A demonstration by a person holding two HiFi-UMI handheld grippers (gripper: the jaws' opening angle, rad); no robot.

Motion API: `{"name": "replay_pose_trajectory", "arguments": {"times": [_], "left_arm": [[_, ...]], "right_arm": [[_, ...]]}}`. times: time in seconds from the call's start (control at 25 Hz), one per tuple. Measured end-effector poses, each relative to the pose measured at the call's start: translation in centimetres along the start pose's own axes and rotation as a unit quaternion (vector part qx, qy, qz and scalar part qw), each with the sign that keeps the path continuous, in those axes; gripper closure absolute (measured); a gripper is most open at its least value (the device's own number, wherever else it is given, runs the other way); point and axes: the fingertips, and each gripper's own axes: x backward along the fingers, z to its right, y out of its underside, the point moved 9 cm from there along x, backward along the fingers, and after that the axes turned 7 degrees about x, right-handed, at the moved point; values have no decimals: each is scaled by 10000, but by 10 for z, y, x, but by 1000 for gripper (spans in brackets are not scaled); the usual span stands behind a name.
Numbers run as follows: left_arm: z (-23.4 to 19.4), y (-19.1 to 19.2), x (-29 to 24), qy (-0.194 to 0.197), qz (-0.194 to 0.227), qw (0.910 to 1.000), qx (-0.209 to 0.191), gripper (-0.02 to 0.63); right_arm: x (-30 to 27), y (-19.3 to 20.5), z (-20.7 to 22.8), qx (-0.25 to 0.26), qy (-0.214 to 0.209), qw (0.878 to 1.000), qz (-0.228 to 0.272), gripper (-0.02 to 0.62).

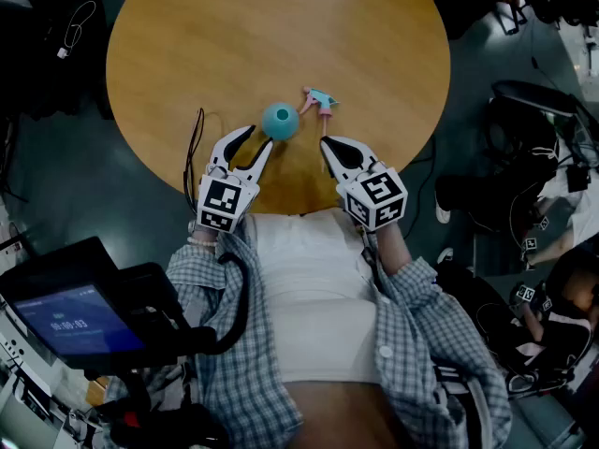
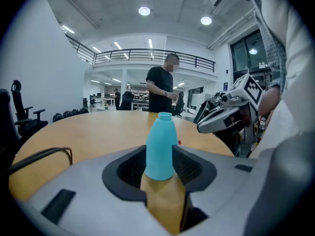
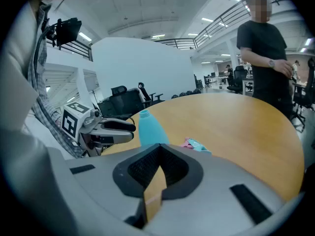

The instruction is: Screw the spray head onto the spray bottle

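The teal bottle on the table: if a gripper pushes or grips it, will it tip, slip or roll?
The teal bottle stands upright and is tall for its base, so a high push would probably tip it. Its sides look smooth and round, so it may slip in a grip and roll once down. It looks like plastic, so it is probably light.

Open-plan office hall: mezzanine railing point(image 2: 147, 55), office chairs point(image 2: 15, 113), ceiling downlights point(image 2: 144, 11), round wooden table point(image 1: 281, 26).

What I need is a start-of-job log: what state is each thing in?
spray bottle: upright on the table, neck uncapped.
spray head: lying on the table, apart from the spray bottle.
left gripper: open, spray bottle just ahead, not gripped.
right gripper: shut, empty.
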Motion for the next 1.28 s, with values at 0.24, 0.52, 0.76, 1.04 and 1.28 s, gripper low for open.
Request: {"name": "replay_pose_trajectory", "arguments": {"times": [0.24, 0.52, 0.76, 1.04, 1.28], "left_arm": [[4, 5, -15, 153, -367, 9984, -412, 221], [11, -1, -41, 345, -424, 9976, -436, 169], [15, -4, -67, 476, -373, 9969, -506, 169], [21, -3, -63, 399, -421, 9936, -964, 195], [-12, -13, -82, 452, -491, 9946, -793, 197]], "right_arm": [[4, -2, -2, -31, 28, 10000, -21, 601], [16, -9, -7, -53, 101, 9998, -183, 603], [14, -5, -2, -77, 143, 9995, -257, 601], [18, 0, -9, -62, 161, 9993, -317, 601], [-24, -33, 35, 506, 206, 9954, -788, 601]]}}
